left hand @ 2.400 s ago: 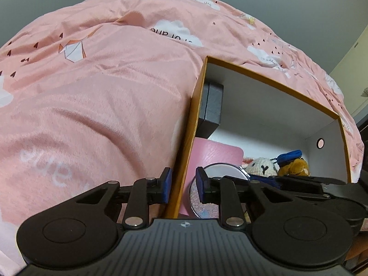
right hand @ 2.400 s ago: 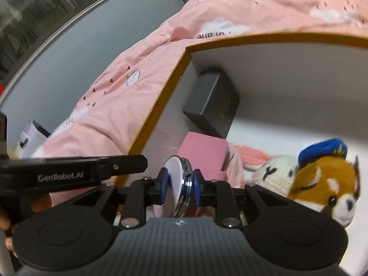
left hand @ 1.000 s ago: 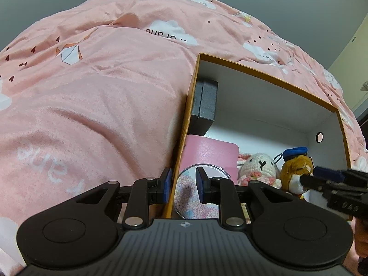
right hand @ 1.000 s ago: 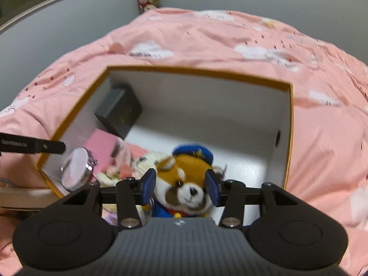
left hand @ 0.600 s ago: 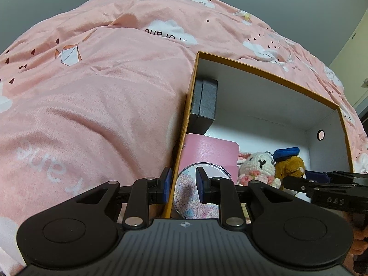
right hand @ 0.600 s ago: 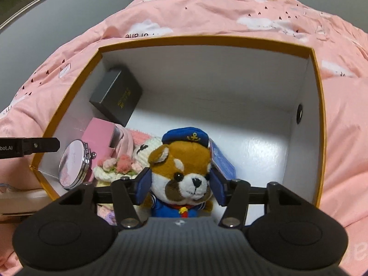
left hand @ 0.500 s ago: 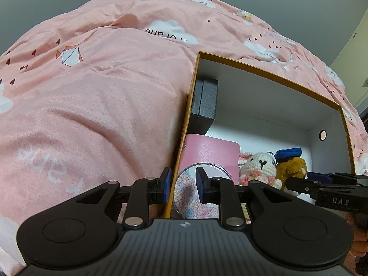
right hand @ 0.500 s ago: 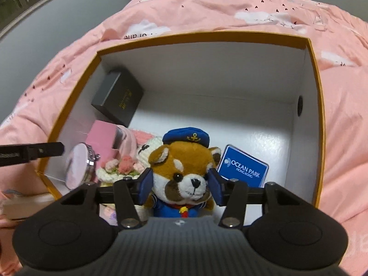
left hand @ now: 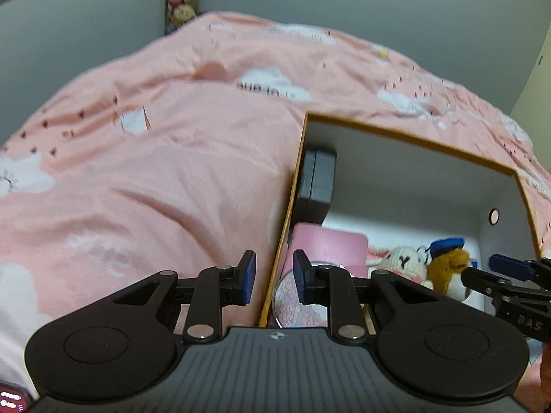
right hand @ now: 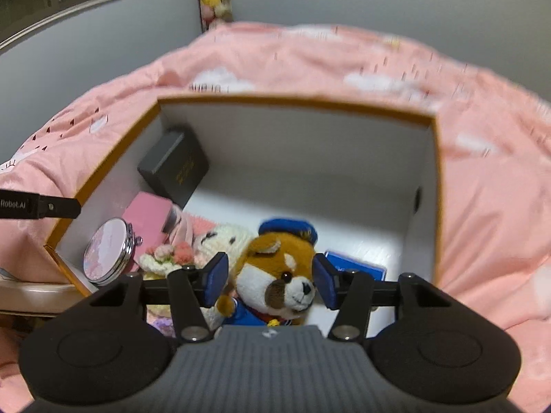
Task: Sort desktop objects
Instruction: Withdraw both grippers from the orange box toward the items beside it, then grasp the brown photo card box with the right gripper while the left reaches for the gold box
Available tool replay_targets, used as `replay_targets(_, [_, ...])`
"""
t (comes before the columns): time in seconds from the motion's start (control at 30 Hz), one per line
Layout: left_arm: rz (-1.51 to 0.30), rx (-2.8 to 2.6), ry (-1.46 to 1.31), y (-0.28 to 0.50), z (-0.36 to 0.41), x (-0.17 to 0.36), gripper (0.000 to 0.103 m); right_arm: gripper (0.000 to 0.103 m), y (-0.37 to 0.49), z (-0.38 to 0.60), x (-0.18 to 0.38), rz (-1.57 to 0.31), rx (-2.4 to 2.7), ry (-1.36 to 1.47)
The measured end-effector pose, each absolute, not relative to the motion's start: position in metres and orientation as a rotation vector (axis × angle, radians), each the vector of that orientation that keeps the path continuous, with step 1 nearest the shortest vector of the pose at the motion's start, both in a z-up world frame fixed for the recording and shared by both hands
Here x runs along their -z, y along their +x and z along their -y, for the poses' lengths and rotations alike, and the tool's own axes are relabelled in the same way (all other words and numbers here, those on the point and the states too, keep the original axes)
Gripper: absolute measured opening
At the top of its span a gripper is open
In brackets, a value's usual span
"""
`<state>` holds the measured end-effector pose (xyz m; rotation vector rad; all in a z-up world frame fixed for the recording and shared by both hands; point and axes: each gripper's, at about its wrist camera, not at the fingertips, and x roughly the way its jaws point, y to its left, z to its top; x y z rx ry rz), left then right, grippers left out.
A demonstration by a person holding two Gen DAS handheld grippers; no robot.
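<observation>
Squarely between the right claw's (right hand: 268, 284) blue pads sat the plush fox (right hand: 279, 272), head up and facing the camera, its sailor cap toward the far wall of the box (right hand: 296, 101). Those jaws were opening, and a sliver of space showed on either side of the toy's head, so the pads (right hand: 215, 282) no longer pressed on it; the fox rested on the box floor, just beside the crocheted bunny (right hand: 220, 237) and in front of a blue card (right hand: 354, 268).

Over at the box's left wall, the left claw (left hand: 272, 282) hung with its jaws narrow but gripping nothing, one pad outside the orange rim and one inside, the wall passing through the gap untouched as far as could be seen. Directly beyond its inner pad lay the round mirror (right hand: 106, 254), propped on edge against that wall, with the pink case (right hand: 148, 218) and dark case (right hand: 175, 168) further along the same side.

Everything in view already lay inside the box, which sat on the pink bed (left hand: 155, 172). Judged from this, the right claw was nearer the fox and needed only to draw back and up, clear of its head; no unsorted item could be seen from either camera.
</observation>
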<state>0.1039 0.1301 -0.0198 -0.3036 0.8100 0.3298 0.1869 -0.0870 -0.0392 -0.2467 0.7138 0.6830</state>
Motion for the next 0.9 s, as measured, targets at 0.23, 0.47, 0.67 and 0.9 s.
replay_targets(0.23, [-0.712,-0.309,-0.205,0.086,-0.103,-0.012,0.028,0.058,0.153,0.1,0.016,-0.598,-0.737,-0.185])
replay_targets(0.47, [-0.725,-0.212,-0.186,0.062,-0.077,-0.019,0.029,0.059,0.119,0.101,0.006,-0.573,-0.801,-0.171])
replay_targets(0.67, [-0.829,-0.112,-0.234,0.037,-0.071,-0.006,0.028,0.058,0.082,0.1,0.004,-0.58,-0.871,-0.226])
replay_targets(0.9, [-1.01,-0.055,-0.256,0.019,-0.071,0.02,0.028,0.05,0.054,0.098,0.027,-0.723,-0.9,-0.305])
